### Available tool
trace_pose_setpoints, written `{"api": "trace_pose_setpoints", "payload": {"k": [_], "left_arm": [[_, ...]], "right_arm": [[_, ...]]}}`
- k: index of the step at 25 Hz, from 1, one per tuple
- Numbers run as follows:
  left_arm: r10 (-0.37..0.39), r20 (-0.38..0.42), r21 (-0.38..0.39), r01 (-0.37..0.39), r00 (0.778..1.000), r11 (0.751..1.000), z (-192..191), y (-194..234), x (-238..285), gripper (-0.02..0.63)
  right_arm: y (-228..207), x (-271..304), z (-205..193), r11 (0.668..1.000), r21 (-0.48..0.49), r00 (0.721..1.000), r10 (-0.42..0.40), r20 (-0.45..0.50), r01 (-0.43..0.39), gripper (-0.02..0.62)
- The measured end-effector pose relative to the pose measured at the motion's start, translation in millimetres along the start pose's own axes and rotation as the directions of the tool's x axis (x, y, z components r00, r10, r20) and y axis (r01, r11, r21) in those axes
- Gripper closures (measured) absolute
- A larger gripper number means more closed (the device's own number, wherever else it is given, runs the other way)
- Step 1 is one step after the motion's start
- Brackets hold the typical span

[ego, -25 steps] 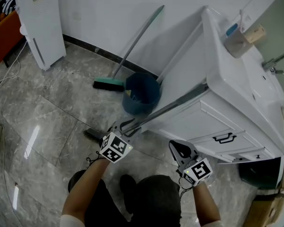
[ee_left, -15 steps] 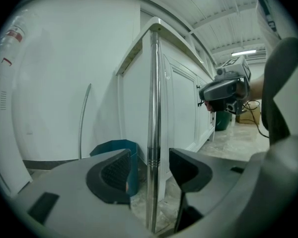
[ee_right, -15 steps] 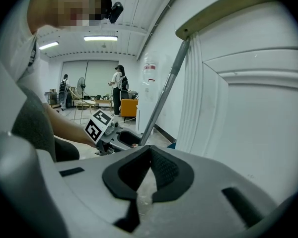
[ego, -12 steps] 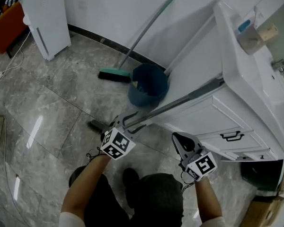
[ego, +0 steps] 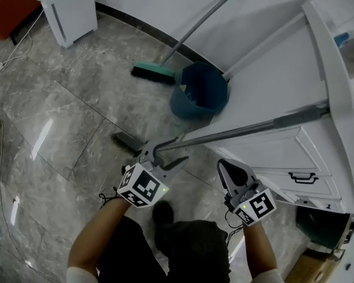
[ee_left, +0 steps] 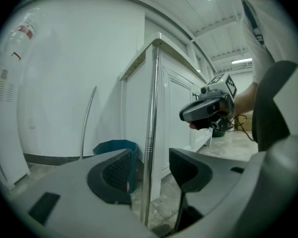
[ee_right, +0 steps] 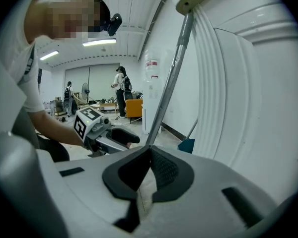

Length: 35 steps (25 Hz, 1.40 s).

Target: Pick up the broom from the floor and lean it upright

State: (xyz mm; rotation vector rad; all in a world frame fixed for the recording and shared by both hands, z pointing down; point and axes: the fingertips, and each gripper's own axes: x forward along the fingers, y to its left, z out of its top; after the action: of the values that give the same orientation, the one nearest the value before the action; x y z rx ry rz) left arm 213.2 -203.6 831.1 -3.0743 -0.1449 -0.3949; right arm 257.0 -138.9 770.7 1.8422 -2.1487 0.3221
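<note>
Broom [ego: 248, 128] leans with its handle on the top edge of the white cabinet [ego: 265, 69], head on the floor [ego: 76, 99]. The left gripper [ego: 180, 149] has just been opening; its jaws stand spread around the handle. I'd draw it straight back, touching nothing. The right gripper [ego: 229, 168] is pressed together, empty.

Count, head view.
- Grippers: 2. The left gripper [ego: 168, 153] is at 7 o'clock and the right gripper [ego: 231, 168] at 5 o'clock.
- Brooms: 2. These are the grey-handled broom [ego: 242, 131] and the green-headed broom [ego: 155, 72] at 12 o'clock.
- Blue bucket [ego: 202, 90]: 1.
- White pole [ego: 265, 43]: 1.
- White cabinet [ego: 271, 75]: 1, at 3 o'clock.
</note>
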Motion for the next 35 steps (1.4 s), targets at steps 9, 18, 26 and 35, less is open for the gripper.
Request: {"api": "trace_pose_setpoints", "payload": {"k": [9, 18, 26, 35], "left_arm": [[0.051, 0.001, -0.132, -0.051, 0.999, 0.99, 53.7, -8.7, -54.0, 0.412], [0.087, -0.051, -0.2, -0.096, 0.995, 0.975, 185.0, -52.3, -143.9, 0.551], [0.111, -0.117, -0.191, -0.133, 0.987, 0.973, 317.7, -130.8, -222.3, 0.586], [0.135, -0.203, -0.285, -0.19, 0.97, 0.939, 464.3, -198.4, -293.5, 0.592]], "right_arm": [[-4.4, 0.0, 73.0, 0.995, 0.094, 1.0, -0.015, -0.017, 0.016, 0.594], [8.2, -72.0, 174.4, 0.985, 0.158, 0.996, -0.065, -0.06, 0.074, 0.594], [51.5, -184.7, 281.0, 0.98, 0.188, 0.996, -0.055, -0.074, 0.068, 0.594], [70.7, -320.0, 378.0, 0.962, 0.241, 0.985, -0.092, -0.146, 0.125, 0.594]]}}
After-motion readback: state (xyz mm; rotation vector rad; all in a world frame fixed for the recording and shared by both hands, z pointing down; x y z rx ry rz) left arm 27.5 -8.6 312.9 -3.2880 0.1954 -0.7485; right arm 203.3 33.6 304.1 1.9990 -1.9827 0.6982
